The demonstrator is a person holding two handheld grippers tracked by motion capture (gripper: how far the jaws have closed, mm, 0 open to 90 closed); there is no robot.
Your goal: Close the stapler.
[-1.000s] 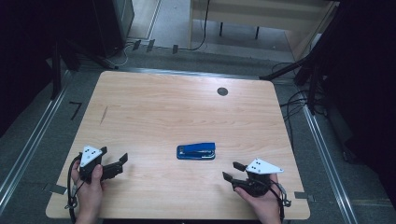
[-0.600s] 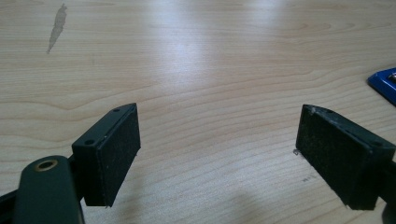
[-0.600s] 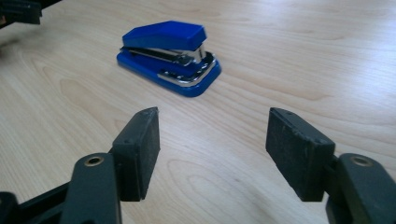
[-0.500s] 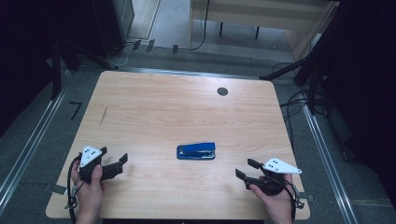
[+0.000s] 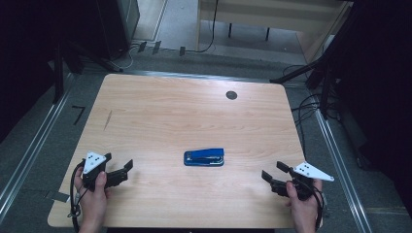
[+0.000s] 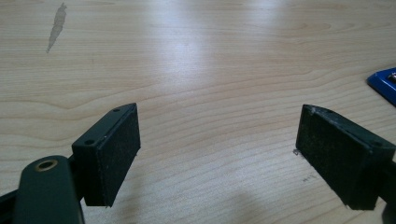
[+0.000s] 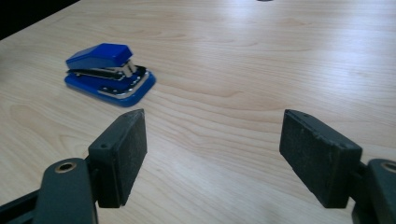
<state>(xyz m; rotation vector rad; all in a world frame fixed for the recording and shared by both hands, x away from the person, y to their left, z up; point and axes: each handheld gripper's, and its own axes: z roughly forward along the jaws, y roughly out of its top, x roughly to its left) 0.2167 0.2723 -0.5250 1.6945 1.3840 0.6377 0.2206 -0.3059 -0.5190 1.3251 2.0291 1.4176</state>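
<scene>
At table's near-right edge, right gripper [image 5: 272,175] shifted right of stapler [image 5: 204,157], jaws just opened.

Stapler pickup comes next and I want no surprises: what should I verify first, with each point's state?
1. Stapler lies flat mid-table, apart from both grippers: ok.
2. Right gripper jaws have just been opening, nothing between them: ok.
3. Left gripper open, nothing between its jaws: ok.
4. Bare table between the grippers and the stapler: ok.
5. Stapler loaded: cannot tell.
</scene>
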